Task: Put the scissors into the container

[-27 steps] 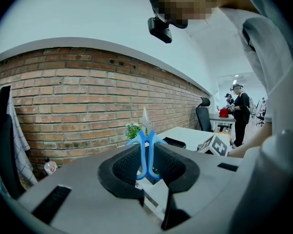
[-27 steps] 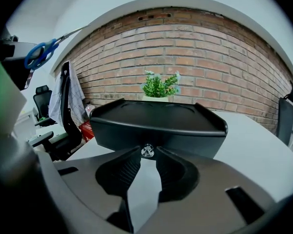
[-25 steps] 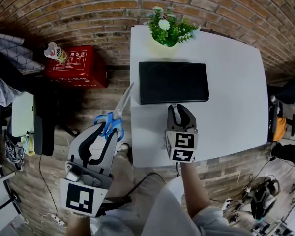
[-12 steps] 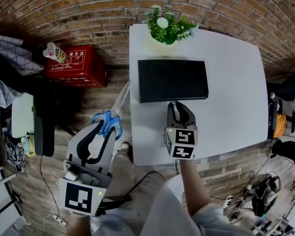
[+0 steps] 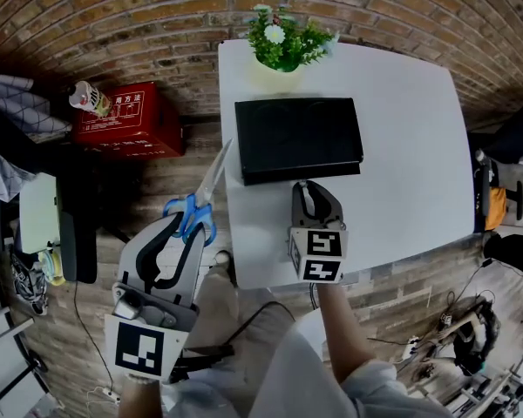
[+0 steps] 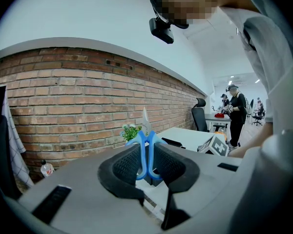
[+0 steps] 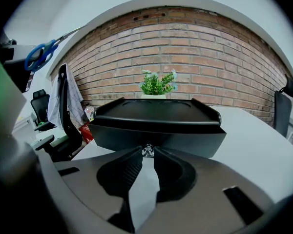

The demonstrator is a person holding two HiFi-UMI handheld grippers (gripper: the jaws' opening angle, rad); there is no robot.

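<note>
Left jaws: the left gripper [image 6: 146,153] is clamped on the blue handle loops of the scissors [image 5: 211,179], whose blades point up and away towards the brick wall.
Right jaws: the right gripper [image 7: 147,155] is closed on the small metal knob [image 7: 147,150] on the container's front wall.
Scissors: in the air off the worktop's left edge, above the floor, well apart from the container.
Container: the black container [image 7: 156,131] sits near the left edge of the white worktop [image 5: 401,164], in front of a potted plant [image 5: 279,42]. The knob suggests a drawer, apparently not yet drawn out.
Risk, knob: it is small and smooth, so the jaws could slip off when they pull.
Risk, container: the light box may slide towards the worktop's near edge instead of opening.
Risk, scissors: gripped only by the loops, they could pivot or drop to the floor, or the tips could strike the rim.
</note>
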